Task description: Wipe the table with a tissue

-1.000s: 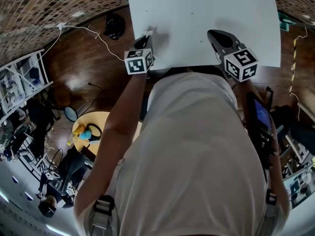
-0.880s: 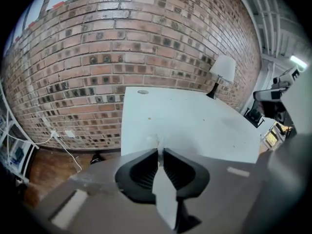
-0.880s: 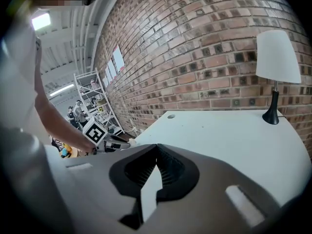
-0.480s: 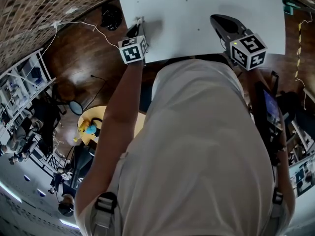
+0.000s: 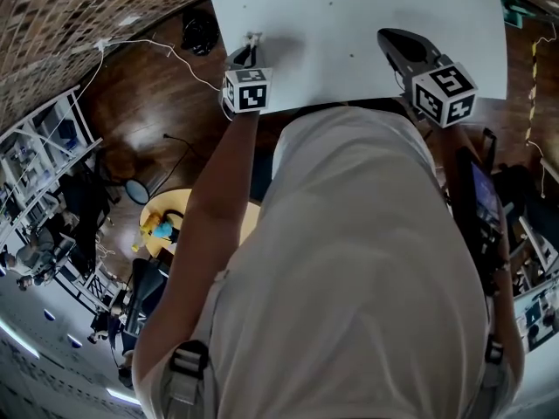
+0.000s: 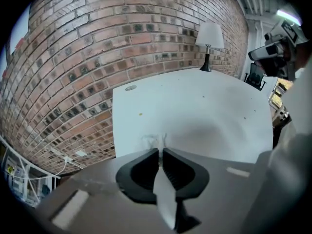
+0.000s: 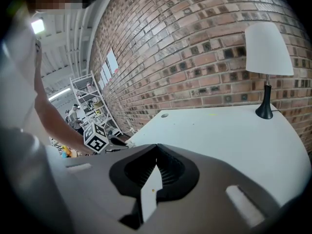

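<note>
The white table (image 5: 349, 16) fills the top of the head view. At its near-left corner my left gripper (image 5: 250, 49) points down, its jaws pinched on a small white tissue (image 5: 254, 39). In the left gripper view the tissue (image 6: 157, 140) shows as thin wisps at the fingertips, against the table (image 6: 195, 106). These jaws have just been closing on the tissue. My right gripper (image 5: 384, 36) hovers over the near-right part of the table with its jaws together and nothing in them; its own view shows the same (image 7: 157, 147).
A white lamp (image 6: 209, 43) stands at the table's far end by the brick wall. Small specks (image 6: 140, 114) lie on the tabletop. On the floor to the left are a white cable (image 5: 166, 55), a black object (image 5: 199, 29), a yellow stool (image 5: 162, 225) and shelving (image 5: 35, 147).
The left gripper has rolled about its own axis, so its marker cube shows another face, and it has sunk slightly at the table's corner. The right gripper has barely moved.
</note>
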`<action>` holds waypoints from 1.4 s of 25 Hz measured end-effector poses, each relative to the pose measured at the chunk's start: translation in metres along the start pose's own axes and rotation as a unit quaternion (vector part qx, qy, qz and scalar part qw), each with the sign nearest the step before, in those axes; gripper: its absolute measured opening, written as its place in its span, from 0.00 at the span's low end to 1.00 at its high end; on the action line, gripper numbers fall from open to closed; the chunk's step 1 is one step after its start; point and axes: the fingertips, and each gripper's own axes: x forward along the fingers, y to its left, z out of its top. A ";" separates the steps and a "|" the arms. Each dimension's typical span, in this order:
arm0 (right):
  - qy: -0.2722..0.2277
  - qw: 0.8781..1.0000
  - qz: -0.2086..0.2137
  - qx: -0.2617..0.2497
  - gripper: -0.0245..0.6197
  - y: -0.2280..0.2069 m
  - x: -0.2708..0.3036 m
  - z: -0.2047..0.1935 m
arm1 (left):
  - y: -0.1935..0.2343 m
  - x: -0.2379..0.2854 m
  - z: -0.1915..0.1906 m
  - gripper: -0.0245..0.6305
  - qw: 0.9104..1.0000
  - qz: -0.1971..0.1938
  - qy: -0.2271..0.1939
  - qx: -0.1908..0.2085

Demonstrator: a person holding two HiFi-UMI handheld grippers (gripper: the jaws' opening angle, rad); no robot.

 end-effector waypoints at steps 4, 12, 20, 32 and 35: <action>0.000 1.000 0.000 0.000 0.05 -0.004 -0.003 0.000 | -0.019 0.002 0.006 0.08 1.000 -0.023 -0.004 -0.005; -0.003 1.000 0.000 -0.001 0.05 -0.004 -0.001 0.003 | -0.050 -0.008 0.024 0.08 0.994 -0.066 -0.044 -0.075; -0.010 1.000 -0.002 0.005 0.05 -0.009 -0.003 0.004 | 0.036 -0.030 0.047 0.08 0.979 -0.004 -0.113 -0.170; -0.010 1.000 -0.004 0.009 0.05 -0.010 -0.003 0.010 | 0.057 0.007 0.070 0.08 0.980 -0.045 -0.108 -0.162; -0.007 1.000 -0.006 0.011 0.05 -0.010 -0.004 0.007 | 0.051 0.018 0.070 0.09 0.983 -0.060 -0.094 -0.148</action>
